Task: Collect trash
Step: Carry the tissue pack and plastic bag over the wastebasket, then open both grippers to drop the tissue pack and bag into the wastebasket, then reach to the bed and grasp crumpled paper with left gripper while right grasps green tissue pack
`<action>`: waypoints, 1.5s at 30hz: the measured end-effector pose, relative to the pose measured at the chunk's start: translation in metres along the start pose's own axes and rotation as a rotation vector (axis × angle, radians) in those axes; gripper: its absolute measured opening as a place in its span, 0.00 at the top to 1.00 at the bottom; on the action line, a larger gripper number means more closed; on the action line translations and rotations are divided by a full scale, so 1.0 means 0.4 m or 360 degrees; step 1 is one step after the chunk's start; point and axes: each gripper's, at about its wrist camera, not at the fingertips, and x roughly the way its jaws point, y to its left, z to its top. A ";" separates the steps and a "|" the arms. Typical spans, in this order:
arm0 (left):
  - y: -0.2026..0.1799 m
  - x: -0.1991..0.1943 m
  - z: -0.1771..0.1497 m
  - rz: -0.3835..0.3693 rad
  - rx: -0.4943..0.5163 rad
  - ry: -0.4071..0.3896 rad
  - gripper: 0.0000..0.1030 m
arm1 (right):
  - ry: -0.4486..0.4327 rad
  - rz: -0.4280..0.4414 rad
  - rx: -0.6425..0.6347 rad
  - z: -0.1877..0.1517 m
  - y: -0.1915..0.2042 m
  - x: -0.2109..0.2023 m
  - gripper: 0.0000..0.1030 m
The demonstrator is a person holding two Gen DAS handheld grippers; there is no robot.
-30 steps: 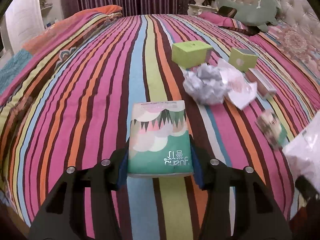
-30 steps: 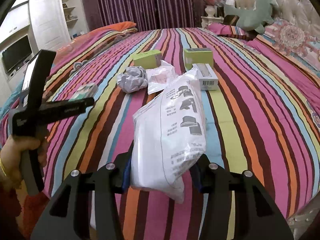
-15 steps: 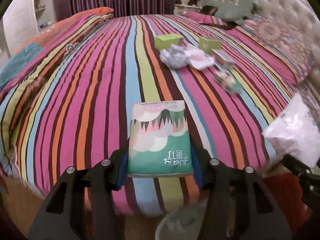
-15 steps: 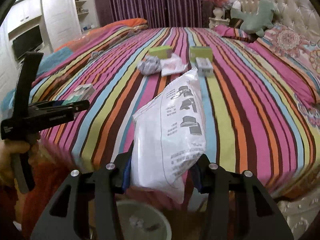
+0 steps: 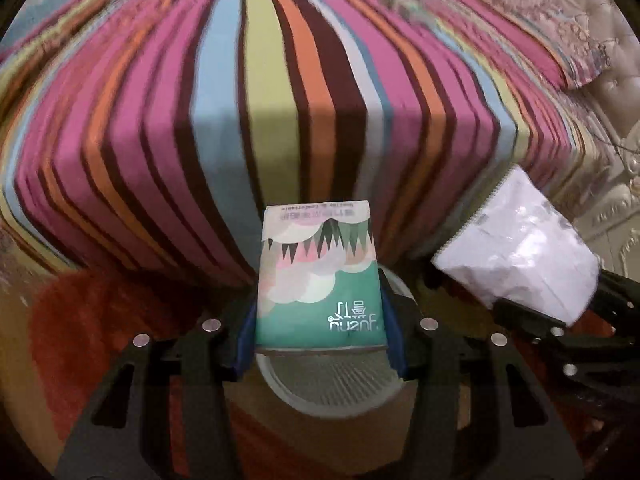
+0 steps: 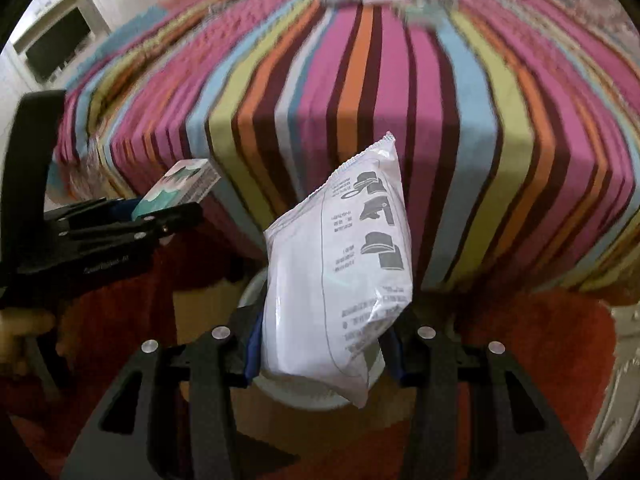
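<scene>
Both tongs are loaded, hanging over a bin at the foot of the bed.

The left gripper (image 5: 320,316) is clamped on a teal tissue pack (image 5: 318,276), its blue pads pressing both sides; the white ribbed bin (image 5: 332,384) sits directly beneath it. To its right, the right gripper (image 6: 320,344) is closed on a white plastic pouch (image 6: 340,280), with the bin's rim (image 6: 252,292) showing below. Beyond both tongs rises the striped bedspread (image 5: 280,100), where blurred litter lies at the far end.

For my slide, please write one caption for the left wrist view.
Left claw shut on a green tissue pack above a white bin beside the striped bed.
</scene>
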 end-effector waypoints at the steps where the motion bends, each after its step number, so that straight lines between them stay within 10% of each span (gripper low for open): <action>1: -0.005 0.017 -0.012 -0.0018 -0.0001 0.0048 0.51 | 0.0037 -0.0003 -0.0002 -0.005 0.002 0.010 0.56; 14: 0.010 0.212 -0.052 -0.0043 -0.0152 0.0568 0.51 | 0.0689 -0.0091 -0.0218 -0.044 0.072 0.233 0.56; 25: -0.002 0.307 -0.045 -0.0052 -0.0184 0.0759 0.50 | 0.0877 -0.0078 -0.0338 -0.049 0.116 0.327 0.55; 32: 0.025 0.324 -0.056 -0.0021 -0.0283 0.0828 0.21 | 0.0846 -0.0083 -0.0268 -0.037 0.103 0.329 0.20; 45: 0.030 0.276 -0.051 -0.0005 -0.0302 0.0672 0.15 | 0.0577 -0.0117 -0.0099 0.003 0.043 0.253 0.19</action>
